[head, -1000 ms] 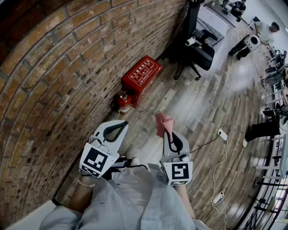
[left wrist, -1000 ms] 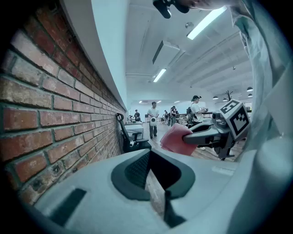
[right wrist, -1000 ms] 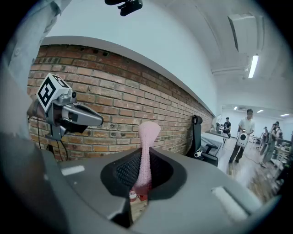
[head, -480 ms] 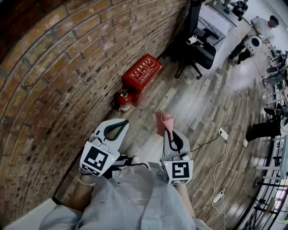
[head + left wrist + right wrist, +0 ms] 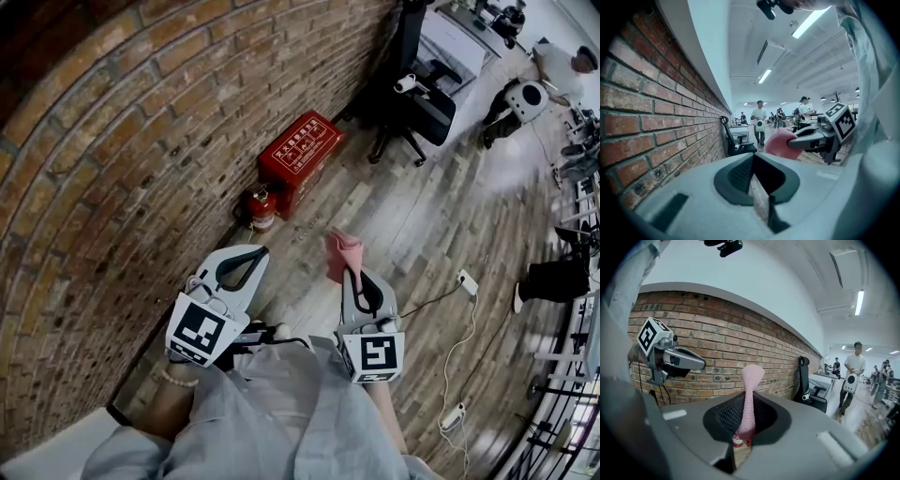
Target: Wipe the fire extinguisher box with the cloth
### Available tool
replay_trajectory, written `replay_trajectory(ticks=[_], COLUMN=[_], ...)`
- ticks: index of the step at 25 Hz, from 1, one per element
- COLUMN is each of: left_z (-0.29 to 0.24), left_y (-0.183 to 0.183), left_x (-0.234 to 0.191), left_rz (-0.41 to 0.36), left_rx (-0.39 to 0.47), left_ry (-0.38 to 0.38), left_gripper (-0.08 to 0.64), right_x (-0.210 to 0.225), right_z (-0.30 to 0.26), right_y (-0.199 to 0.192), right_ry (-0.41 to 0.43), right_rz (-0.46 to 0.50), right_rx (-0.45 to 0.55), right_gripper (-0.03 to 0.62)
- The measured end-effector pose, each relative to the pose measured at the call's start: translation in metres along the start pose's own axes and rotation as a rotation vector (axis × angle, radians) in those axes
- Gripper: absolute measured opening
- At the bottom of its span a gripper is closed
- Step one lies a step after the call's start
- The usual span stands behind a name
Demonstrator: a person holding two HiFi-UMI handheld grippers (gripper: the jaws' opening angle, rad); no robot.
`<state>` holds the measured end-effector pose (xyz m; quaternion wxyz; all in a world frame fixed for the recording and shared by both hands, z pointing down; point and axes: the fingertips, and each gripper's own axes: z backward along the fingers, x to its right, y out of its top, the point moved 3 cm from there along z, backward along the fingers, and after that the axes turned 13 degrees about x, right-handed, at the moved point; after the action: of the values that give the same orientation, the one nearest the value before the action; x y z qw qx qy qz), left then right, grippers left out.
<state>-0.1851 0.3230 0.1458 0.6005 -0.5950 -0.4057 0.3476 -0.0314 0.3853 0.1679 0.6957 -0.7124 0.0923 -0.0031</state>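
The red fire extinguisher box (image 5: 300, 157) stands on the wooden floor against the brick wall, some way ahead of both grippers. A small red fire extinguisher (image 5: 262, 207) stands beside it, also glimpsed through the right jaws (image 5: 737, 440). My right gripper (image 5: 350, 274) is shut on a pink cloth (image 5: 342, 253) that sticks up past its tips (image 5: 751, 392). The left gripper (image 5: 255, 254) is held level with it at the left, jaws together with nothing between them. From the left gripper view, the cloth (image 5: 780, 142) and right gripper (image 5: 813, 135) show to the right.
The brick wall (image 5: 122, 141) runs along the left. A black office chair (image 5: 412, 103) stands just beyond the box. A white power strip and cable (image 5: 463, 279) lie on the floor at the right. People (image 5: 553, 75) stand far off, and a metal rack (image 5: 572, 375) lines the right edge.
The box and extinguisher have drifted slightly lower and rightward in the head view as the person moves along the wall. Both grippers keep their pose, and the cloth stays gripped.
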Motion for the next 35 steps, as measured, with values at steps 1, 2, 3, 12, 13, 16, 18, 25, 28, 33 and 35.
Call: replay_trajectory(ticks=[1, 2, 3, 12, 13, 16, 18, 25, 28, 33, 35], left_z=[-0.001, -0.001, -0.002, -0.012, -0.013, -0.015, -0.017, -0.032, -0.043, -0.071, -0.087], left_y=[0.001, 0.002, 0.003, 0.007, 0.008, 0.007, 0.004, 0.003, 0.001, -0.007, -0.008], left_x=[0.001, 0.003, 0.004, 0.026, 0.029, 0.037, 0.041, 0.044, 0.037, 0.016, 0.003], left_rz=[0.002, 0.002, -0.001, -0.021, -0.022, -0.018, -0.01, -0.009, -0.008, -0.008, -0.008], left_rx=[0.004, 0.006, 0.004, -0.005, -0.003, 0.006, 0.008, 0.01, 0.017, 0.009, 0.013], left_ry=[0.006, 0.011, 0.014, 0.056, 0.061, 0.074, 0.079, 0.068, 0.059, 0.03, 0.014], left_gripper=[-0.003, -0.003, -0.003, -0.003, -0.003, -0.003, -0.003, -0.003, -0.003, -0.003, -0.003], right_x=[0.001, 0.003, 0.004, 0.025, 0.028, 0.033, 0.036, 0.049, 0.057, 0.071, 0.08], right_z=[0.001, 0.001, 0.002, 0.018, 0.02, 0.025, 0.028, 0.029, 0.021, -0.002, -0.015], right_y=[0.0, 0.0, 0.001, -0.005, -0.006, -0.012, -0.015, -0.021, -0.023, -0.029, -0.029], right_ry=[0.004, 0.008, 0.011, 0.039, 0.043, 0.049, 0.047, 0.034, 0.02, -0.006, -0.023], right_rz=[-0.001, -0.002, -0.003, -0.016, -0.018, -0.015, -0.017, -0.022, -0.023, -0.028, -0.028], right_rx=[0.0, 0.002, 0.003, 0.013, 0.012, 0.011, 0.009, 0.006, 0.006, -0.005, -0.009], right_gripper=[0.028, 0.028, 0.028, 0.028, 0.028, 0.028, 0.028, 0.028, 0.028, 0.028, 0.028])
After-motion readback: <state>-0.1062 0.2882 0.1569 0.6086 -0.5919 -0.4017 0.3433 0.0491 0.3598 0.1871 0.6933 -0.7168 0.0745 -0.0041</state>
